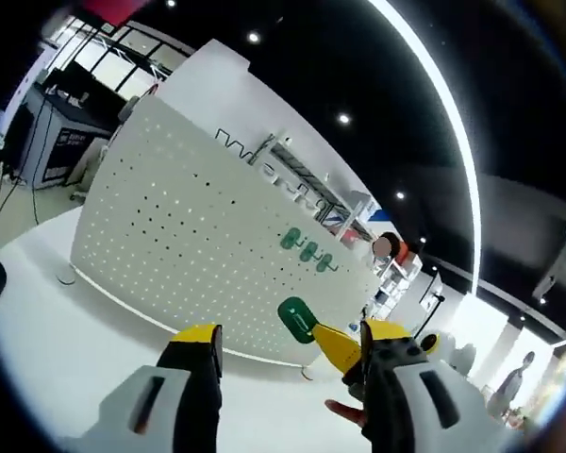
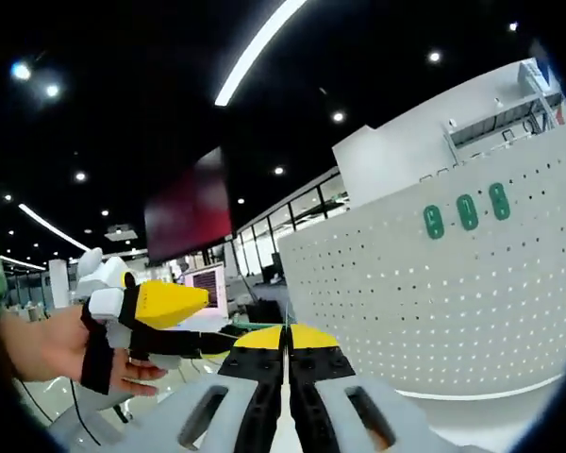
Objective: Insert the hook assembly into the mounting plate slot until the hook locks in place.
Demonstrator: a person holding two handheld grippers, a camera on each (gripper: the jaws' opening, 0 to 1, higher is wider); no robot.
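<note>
This looks like a big open demo hall or robotics lab floor, more showroom than workshop. The ceiling is black, dotted with round spotlights (image 1: 344, 119) and crossed by a long curved light strip (image 1: 443, 104). A white perforated panel (image 1: 198, 236) stands upright on a white surface (image 1: 66, 349), with green tags (image 2: 467, 212) fixed to it. Behind it run glass-walled offices (image 2: 292, 231), a large screen (image 2: 187, 209) hanging overhead, a monitor (image 2: 206, 283) lit on a desk, and metal shelving (image 1: 307, 184) along a white wall. A person (image 1: 514, 382) stands far off.
</note>
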